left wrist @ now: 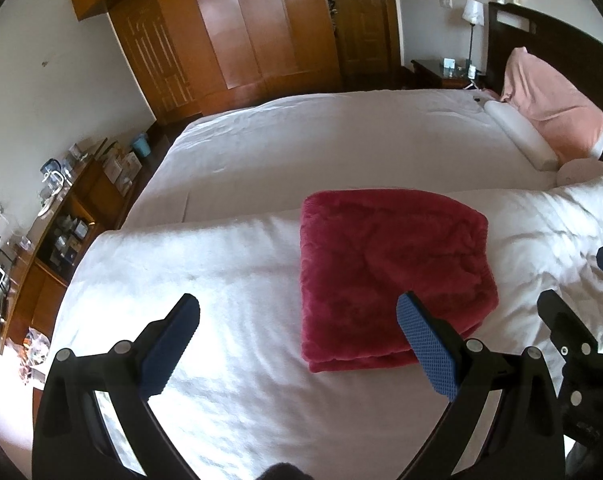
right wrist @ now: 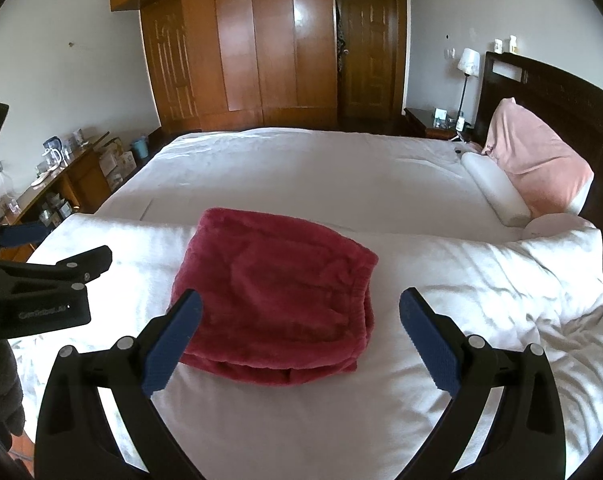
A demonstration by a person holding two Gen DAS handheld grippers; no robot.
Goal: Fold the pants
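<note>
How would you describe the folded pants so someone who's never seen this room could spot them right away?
Start at the big bed with the dark headboard and find the white duvet along its near edge. The pants lie on that duvet as a thick folded bundle. They are the only deep red, fluffy thing there; the pillow is pale pink.

A bedroom in a home. A wide bed point(right wrist: 301, 168) with white bedding fills the middle of the room, with a dark wooden headboard point(right wrist: 549, 92) at the right. A pink pillow point(right wrist: 537, 164) leans against the headboard beside a white bolster point(right wrist: 493, 188). On the far wall stands a tall built-in wooden wardrobe point(right wrist: 253, 40), next to a wooden door point(right wrist: 367, 52). A nightstand point(right wrist: 433, 120) carries a white-shaded lamp point(right wrist: 469, 62). At the left, a low wooden cabinet point(left wrist: 61, 216) holds cluttered household items.
</note>
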